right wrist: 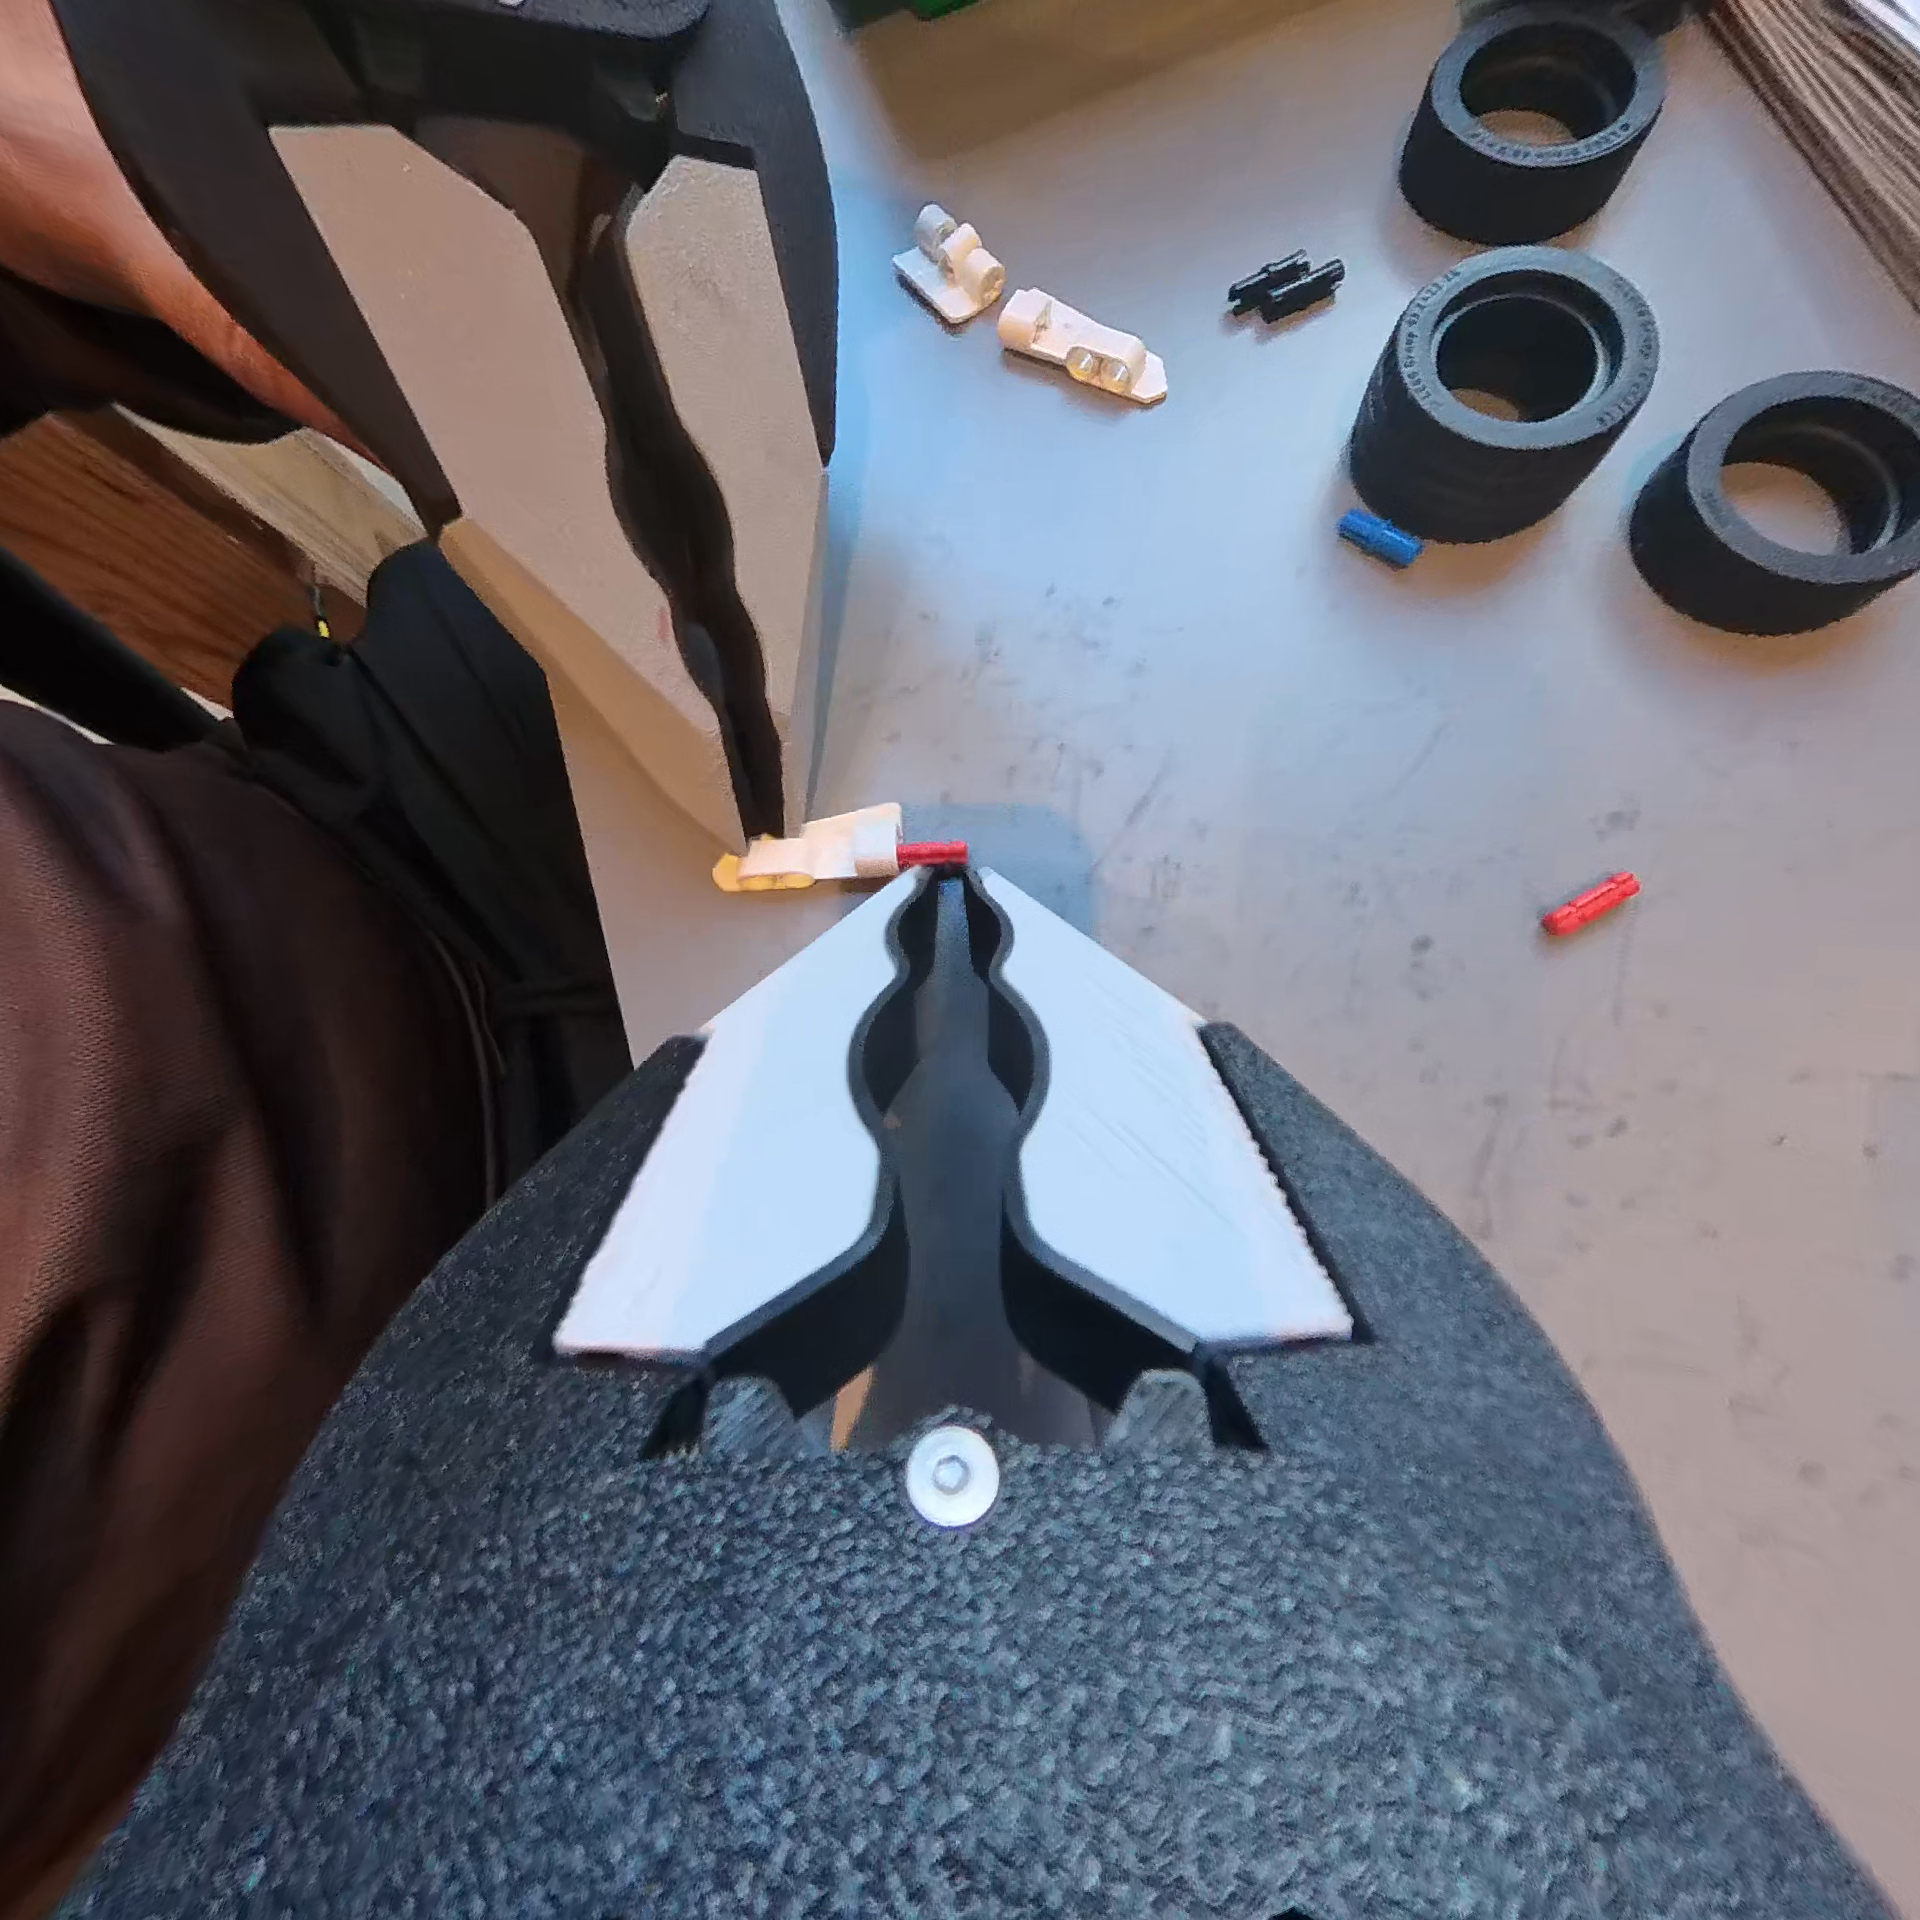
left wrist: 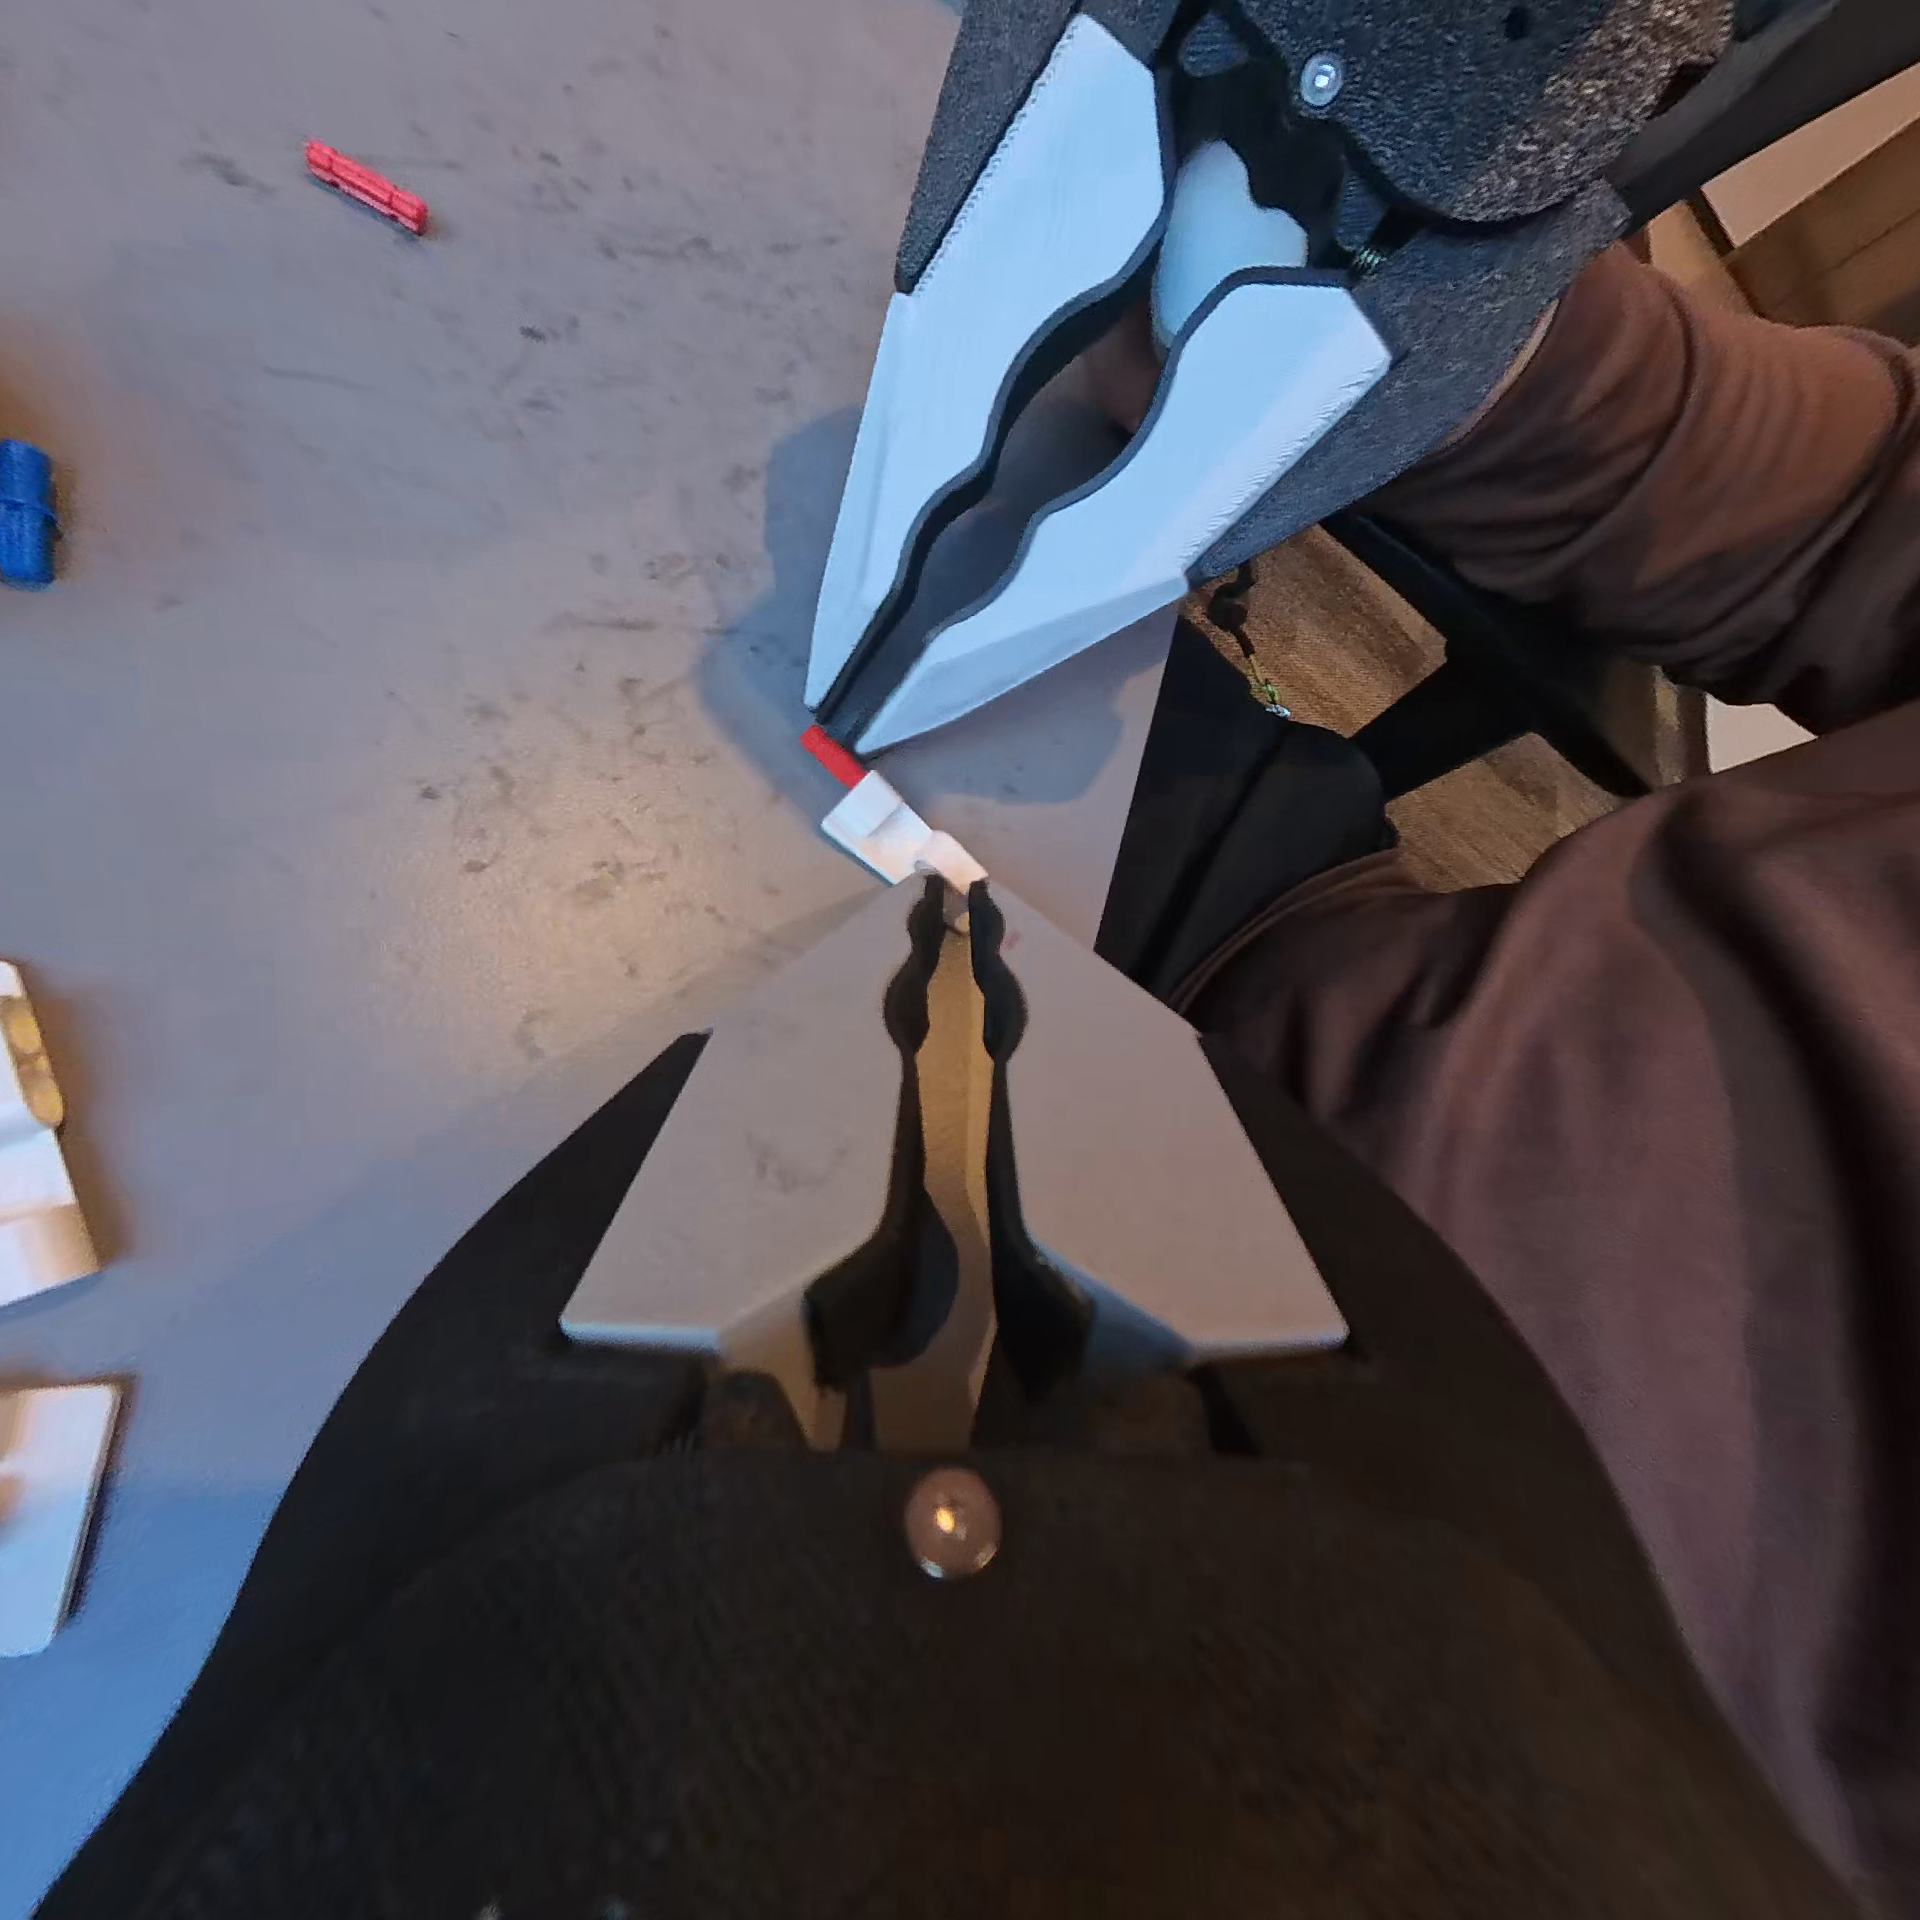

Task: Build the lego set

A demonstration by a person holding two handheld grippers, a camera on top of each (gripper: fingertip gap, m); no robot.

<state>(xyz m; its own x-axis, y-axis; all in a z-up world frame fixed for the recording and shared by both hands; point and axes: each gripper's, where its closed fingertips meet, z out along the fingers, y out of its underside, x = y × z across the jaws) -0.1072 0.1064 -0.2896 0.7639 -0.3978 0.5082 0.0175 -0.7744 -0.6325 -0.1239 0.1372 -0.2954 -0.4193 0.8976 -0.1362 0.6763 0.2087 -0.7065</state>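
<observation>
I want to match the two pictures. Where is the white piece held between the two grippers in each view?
Left wrist view: the white piece is just above centre, at the left gripper tips.
Right wrist view: it is left of centre.
Shared landmark: the red pin in the right gripper.

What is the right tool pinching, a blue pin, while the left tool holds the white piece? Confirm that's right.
Not quite: the pin in the right tool is red, not blue, as the right wrist view shows. The left tool does hold the white piece. A blue pin lies on the table beside a tyre.
</observation>
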